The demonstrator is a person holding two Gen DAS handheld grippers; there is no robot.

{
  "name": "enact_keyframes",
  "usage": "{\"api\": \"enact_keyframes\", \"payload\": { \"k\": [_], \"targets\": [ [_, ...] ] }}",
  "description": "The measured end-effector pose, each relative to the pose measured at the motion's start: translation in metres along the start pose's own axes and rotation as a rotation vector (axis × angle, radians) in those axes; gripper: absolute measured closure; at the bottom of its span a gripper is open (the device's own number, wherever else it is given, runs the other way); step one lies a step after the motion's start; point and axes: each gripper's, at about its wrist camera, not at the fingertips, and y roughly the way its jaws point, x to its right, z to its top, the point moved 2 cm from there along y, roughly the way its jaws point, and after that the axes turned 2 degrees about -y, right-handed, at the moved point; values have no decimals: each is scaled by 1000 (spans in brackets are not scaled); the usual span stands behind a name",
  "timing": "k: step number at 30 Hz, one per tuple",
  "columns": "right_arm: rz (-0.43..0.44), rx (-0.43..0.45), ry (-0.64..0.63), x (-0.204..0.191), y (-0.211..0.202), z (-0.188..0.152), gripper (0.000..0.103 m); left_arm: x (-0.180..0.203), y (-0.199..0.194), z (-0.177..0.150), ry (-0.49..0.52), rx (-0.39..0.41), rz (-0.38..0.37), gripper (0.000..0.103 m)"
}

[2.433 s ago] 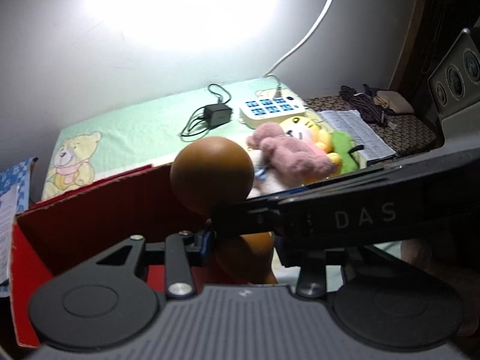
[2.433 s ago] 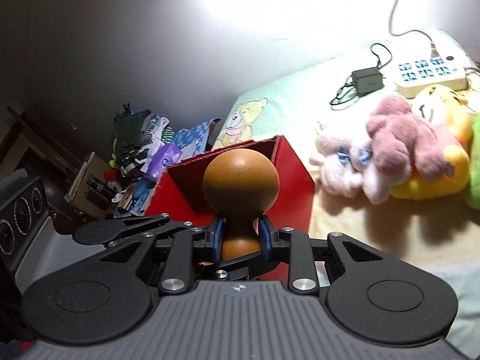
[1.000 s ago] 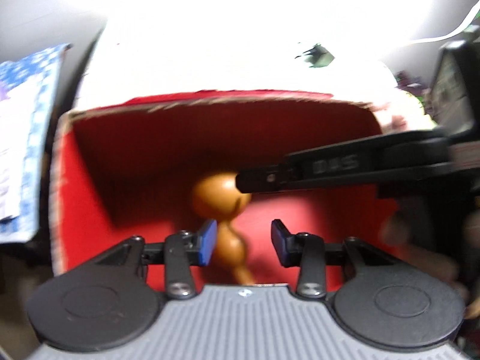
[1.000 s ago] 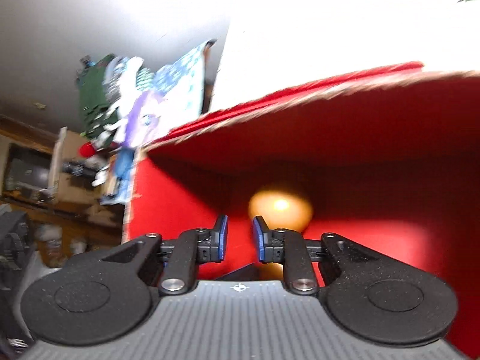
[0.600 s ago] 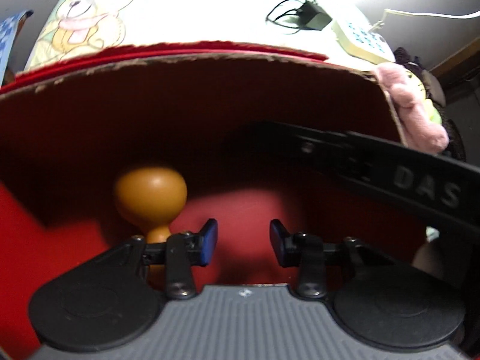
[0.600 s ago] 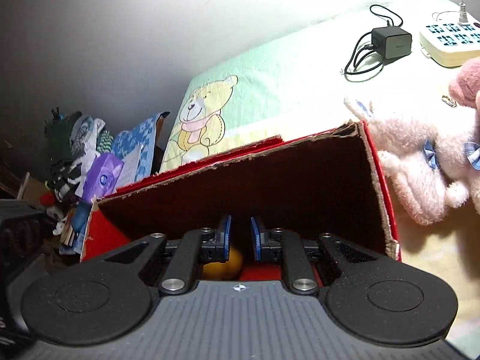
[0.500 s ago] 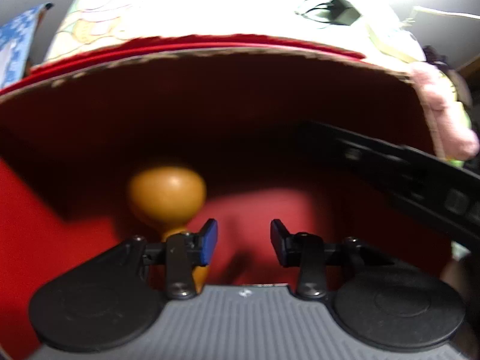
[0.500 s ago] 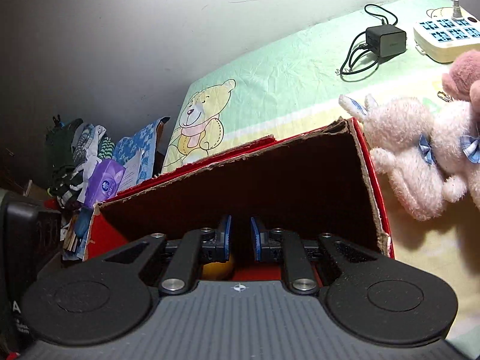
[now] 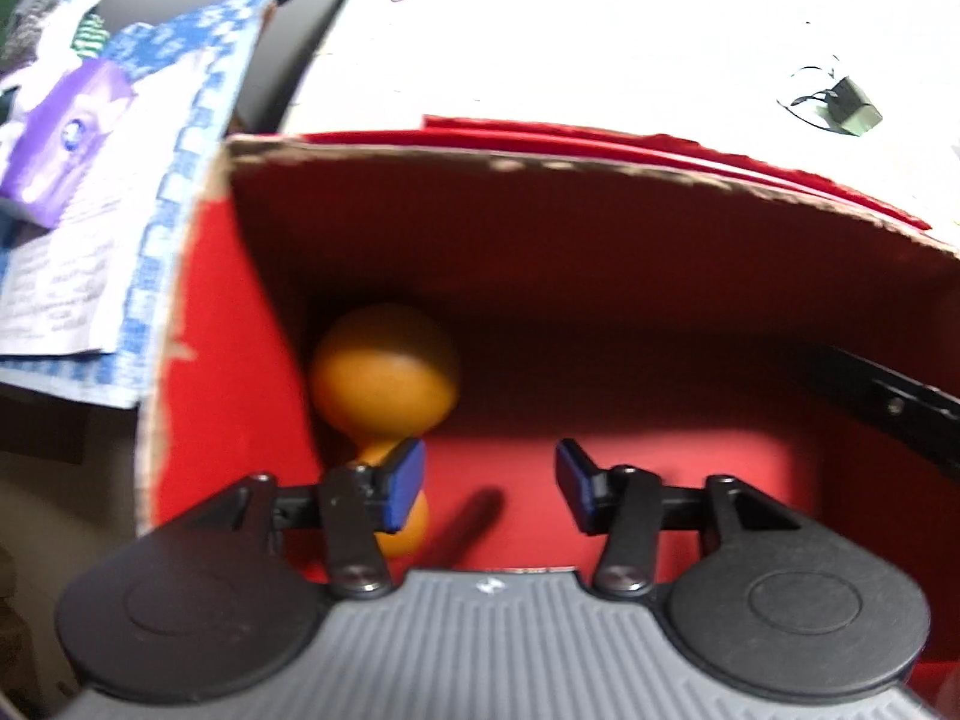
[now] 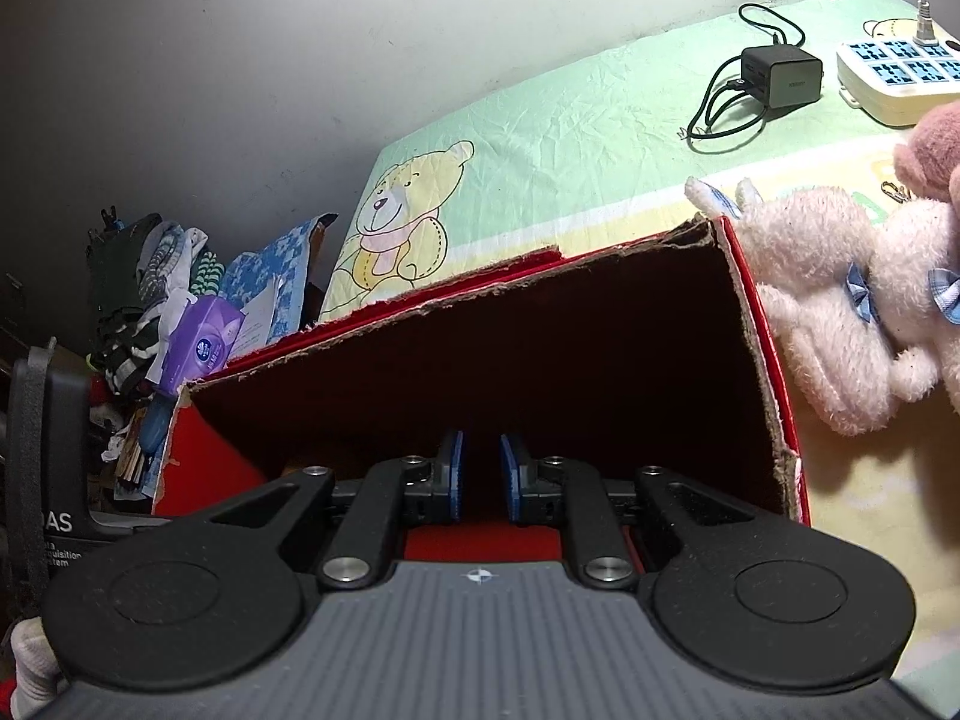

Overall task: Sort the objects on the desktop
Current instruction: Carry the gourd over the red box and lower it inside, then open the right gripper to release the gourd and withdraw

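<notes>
Left wrist view: wooden gourd (image 9: 384,378) lies in the red box (image 9: 204,324), just left of the left gripper (image 9: 489,483), long axis toward the camera, big bulb far; jaws opening, nothing between. Right gripper (image 10: 481,474) nearly closed, empty, over the box; bear-print mat (image 10: 540,138), plush toy (image 10: 840,312) to its right

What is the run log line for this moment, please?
left gripper: opening, empty | wooden massager: inside red box | right gripper: nearly shut, empty
</notes>
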Motion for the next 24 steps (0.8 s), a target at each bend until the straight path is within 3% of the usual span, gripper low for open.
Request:
{"api": "enact_keyframes", "payload": {
  "k": [5, 17, 24],
  "targets": [
    [-10, -10, -5, -1, 1, -1, 86, 5, -3, 0, 43, 13, 14, 45],
    [-31, -26, -12, -1, 4, 0, 85, 38, 6, 11, 116, 91, 26, 45],
    [-20, -35, -13, -1, 5, -1, 85, 31, -25, -5, 144, 184, 65, 44]
  ]
}}
